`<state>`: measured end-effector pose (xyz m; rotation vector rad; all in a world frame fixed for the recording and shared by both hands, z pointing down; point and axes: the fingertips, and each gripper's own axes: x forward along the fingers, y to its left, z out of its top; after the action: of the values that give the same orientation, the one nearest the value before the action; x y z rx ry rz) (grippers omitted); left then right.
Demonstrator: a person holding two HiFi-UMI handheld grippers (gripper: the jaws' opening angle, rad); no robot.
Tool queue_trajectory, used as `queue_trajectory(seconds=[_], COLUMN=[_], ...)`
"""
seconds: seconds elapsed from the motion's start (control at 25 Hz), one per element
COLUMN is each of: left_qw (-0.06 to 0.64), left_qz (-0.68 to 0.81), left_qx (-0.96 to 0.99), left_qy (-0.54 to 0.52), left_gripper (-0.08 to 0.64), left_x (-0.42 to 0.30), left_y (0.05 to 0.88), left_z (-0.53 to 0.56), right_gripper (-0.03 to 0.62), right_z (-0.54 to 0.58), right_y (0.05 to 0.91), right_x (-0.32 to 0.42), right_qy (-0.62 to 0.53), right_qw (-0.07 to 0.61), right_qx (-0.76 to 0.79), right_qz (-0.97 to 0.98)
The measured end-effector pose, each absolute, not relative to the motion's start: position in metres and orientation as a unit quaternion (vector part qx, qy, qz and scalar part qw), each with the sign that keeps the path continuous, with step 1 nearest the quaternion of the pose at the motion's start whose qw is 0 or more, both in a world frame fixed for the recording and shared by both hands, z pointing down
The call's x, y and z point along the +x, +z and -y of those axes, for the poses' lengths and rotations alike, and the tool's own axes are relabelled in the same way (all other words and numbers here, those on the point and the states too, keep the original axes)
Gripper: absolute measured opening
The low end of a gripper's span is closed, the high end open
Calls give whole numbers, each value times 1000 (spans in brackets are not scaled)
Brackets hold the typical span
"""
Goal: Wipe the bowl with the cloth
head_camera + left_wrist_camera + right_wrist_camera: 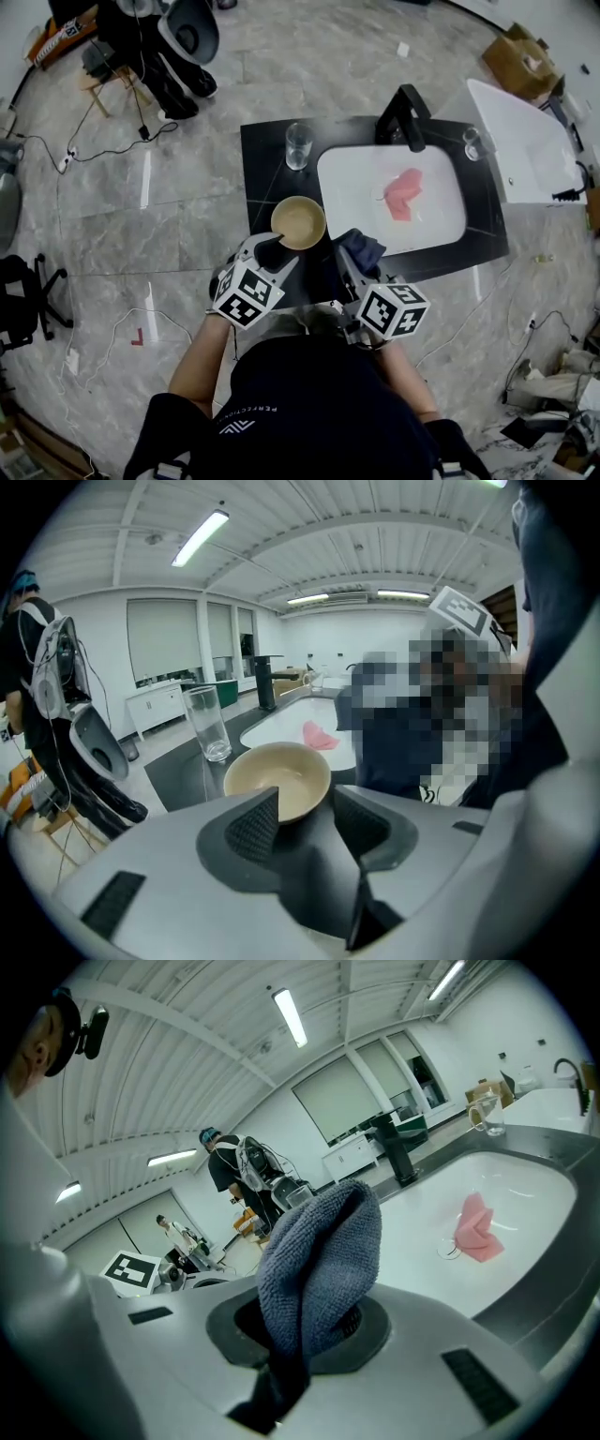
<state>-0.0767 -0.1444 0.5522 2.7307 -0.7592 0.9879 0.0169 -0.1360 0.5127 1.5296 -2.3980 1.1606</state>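
A tan bowl (298, 221) stands upright on the black counter (262, 155), left of the white sink (356, 178). My left gripper (273, 251) is open just behind it. In the left gripper view the bowl (277, 775) sits at the tips of the left gripper (305, 803), its near rim between the spread fingers (251, 825), and the pads do not press on it. My right gripper (356, 262) hovers right of the bowl, shut on a blue-grey cloth (362, 247). In the right gripper view the cloth (319, 1260) bulges up out of the right gripper (309, 1326).
A pink rag (405, 194) lies in the sink, also seen as the rag (478, 1227). A drinking glass (298, 145) stands behind the bowl; the same glass (208, 724) shows in the left gripper view. A black faucet (403, 112) and another glass (472, 142) stand at the sink's back. People stand by the far wall.
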Motion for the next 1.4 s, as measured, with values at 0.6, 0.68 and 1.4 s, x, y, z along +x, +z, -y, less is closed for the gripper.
queue_trajectory(seconds=[0.6,0.68,1.4], left_qw=[191,201,289], left_qz=[418,432,479], left_qx=[855,848,802], left_qy=[238,234,208], left_gripper=[186,187,172], left_x=[-100,-102,-105], left_y=[549,551,579], left_z=[176,179,203], right_gripper=[58,58,58], right_z=[159,161,168], right_y=[515,515,525], right_x=[18,16,19], right_qy=[377,378,385], right_qw=[55,57,74], right_qx=[433,425,401], right_qz=[817,821,828])
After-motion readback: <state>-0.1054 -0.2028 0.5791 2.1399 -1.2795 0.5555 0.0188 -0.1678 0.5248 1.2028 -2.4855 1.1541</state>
